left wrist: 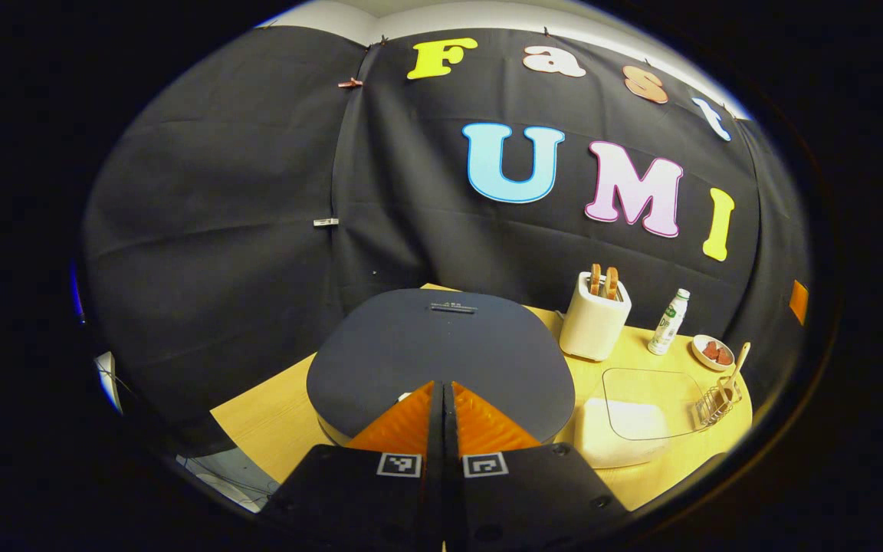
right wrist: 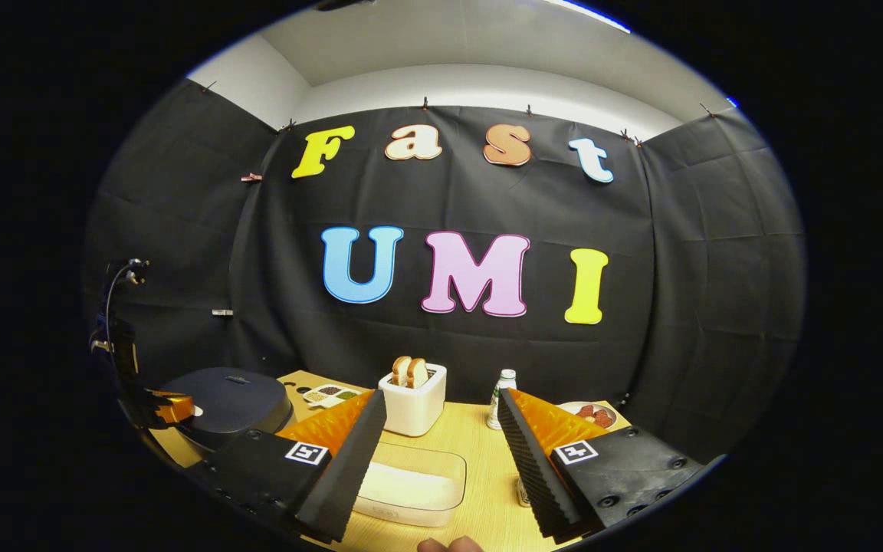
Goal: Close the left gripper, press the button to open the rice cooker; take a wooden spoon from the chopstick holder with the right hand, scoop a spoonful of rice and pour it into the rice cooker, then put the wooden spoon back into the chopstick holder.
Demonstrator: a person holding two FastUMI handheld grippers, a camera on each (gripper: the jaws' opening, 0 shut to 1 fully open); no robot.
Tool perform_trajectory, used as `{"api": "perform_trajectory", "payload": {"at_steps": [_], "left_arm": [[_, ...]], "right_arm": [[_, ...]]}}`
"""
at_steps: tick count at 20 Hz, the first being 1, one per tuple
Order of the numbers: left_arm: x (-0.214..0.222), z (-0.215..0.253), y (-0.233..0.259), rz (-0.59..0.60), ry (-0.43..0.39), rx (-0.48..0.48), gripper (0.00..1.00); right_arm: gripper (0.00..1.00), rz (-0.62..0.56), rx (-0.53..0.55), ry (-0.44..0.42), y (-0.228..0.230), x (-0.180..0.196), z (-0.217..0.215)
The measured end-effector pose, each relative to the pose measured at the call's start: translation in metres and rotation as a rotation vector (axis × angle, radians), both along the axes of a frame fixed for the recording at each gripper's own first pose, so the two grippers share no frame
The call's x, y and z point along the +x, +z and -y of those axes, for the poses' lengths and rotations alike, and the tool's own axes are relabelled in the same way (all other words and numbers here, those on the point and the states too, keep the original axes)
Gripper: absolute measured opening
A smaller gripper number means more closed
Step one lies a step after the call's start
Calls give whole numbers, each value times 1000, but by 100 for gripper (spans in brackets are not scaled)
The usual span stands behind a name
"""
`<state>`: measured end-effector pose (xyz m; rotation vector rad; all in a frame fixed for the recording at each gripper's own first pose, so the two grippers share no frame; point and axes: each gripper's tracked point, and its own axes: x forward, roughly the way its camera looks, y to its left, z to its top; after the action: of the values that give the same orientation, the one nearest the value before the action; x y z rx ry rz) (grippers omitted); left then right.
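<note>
The left hand-held gripper (left wrist: 442,395) has its two fingers pressed together with no gap, their tips over the near edge of the dark, rounded rice cooker (left wrist: 441,349), whose lid lies flat and shut; whether the tips touch the lid or the button cannot be told. The cooker stands at the left part of the light wooden surface (left wrist: 273,418). To its right, toward the back edge, stands a white toaster with two slices of bread (left wrist: 595,318), then a small white bottle with a green label (left wrist: 669,322) and a small white dish of red pieces (left wrist: 712,352). In front of these sits a clear plastic box of white rice (left wrist: 625,418), and just beside its right side a wire chopstick holder (left wrist: 717,402) with a wooden spoon (left wrist: 739,362) standing tilted in it.

In the right gripper view, the right hand-held gripper (right wrist: 441,429) is spread wide and holds nothing, above the rice box near the front edge of the surface, with the toaster beyond it
</note>
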<state>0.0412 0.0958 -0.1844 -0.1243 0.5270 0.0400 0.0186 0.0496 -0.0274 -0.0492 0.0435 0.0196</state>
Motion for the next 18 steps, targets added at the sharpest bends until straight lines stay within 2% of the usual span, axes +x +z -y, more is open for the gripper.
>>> {"api": "perform_trajectory", "payload": {"at_steps": [6,12,16,18], "left_arm": [[0,0,-2,-1,13,-50,6],[1,2,-1,-8,24,-48,6],[0,2,3,13,40,-114,6],[-3,4,4,22,28,-102,6]], "right_arm": [[91,-2,4,2,-1,-2,2],[91,13,7,5,5,-4,3],[91,17,-4,0,6,-4,7],[91,28,-2,-6,10,-4,10]]}}
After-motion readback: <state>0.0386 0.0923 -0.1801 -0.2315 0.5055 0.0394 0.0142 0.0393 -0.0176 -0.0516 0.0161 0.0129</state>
